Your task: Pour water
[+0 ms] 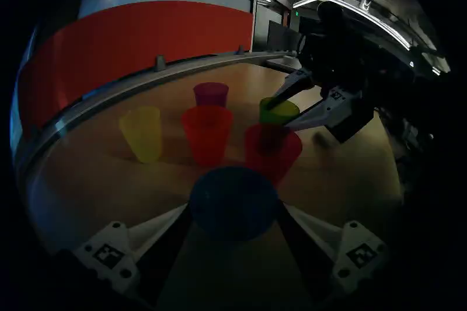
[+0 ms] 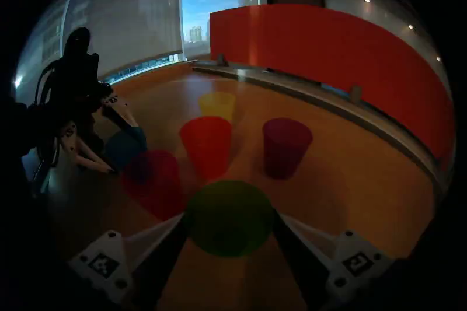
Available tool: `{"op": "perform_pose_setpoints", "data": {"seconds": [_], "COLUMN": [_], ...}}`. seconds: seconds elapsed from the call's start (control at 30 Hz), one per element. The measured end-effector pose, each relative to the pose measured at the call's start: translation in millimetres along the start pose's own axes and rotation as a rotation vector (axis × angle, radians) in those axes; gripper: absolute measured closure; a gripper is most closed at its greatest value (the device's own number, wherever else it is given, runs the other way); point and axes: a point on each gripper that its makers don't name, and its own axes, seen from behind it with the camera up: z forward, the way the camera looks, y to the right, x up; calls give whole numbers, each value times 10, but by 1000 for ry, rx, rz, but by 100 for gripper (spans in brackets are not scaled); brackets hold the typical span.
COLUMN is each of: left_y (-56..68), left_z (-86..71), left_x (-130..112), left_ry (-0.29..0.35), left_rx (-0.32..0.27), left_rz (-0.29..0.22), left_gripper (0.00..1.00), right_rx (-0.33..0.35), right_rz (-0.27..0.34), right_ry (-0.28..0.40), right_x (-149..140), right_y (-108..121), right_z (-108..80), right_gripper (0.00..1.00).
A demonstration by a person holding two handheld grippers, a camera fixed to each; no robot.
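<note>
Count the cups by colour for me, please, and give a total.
Red cups: 2
Yellow cup: 1
Purple cup: 1
Green cup: 1
Blue cup: 1
Total: 6

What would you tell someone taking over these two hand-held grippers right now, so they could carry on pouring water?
Left hand-held gripper: closed on the blue cup, which is upright.
Right hand-held gripper: closed on the green cup, also upright.
Standing on the wooden table: yellow cup, purple cup, middle red cup, nearer red cup.
Done: both cups grasped.
Left: the pour itself. No cup is tipped, and I can't see any water.
</note>
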Motion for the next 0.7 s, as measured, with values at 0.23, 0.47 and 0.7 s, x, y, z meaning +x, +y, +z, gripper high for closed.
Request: {"op": "perform_pose_setpoints", "data": {"seconds": [0.23, 0.47, 0.7], "left_y": [-20, -17, -15], "left_z": [28, 29, 30], "left_x": [-19, -19, -16], "left_ry": [-8, -8, -8], "left_rx": [4, 2, 9], "left_rz": [-7, -17, 2], "left_gripper": [6, 14, 15], "right_rx": [0, 0, 1], "right_rz": [-9, -3, -1], "right_ry": [-5, -6, -4], "right_x": [-8, -17, -11], "right_y": [10, 27, 34], "right_z": [27, 36, 49], "right_gripper": [0, 1, 5]}}
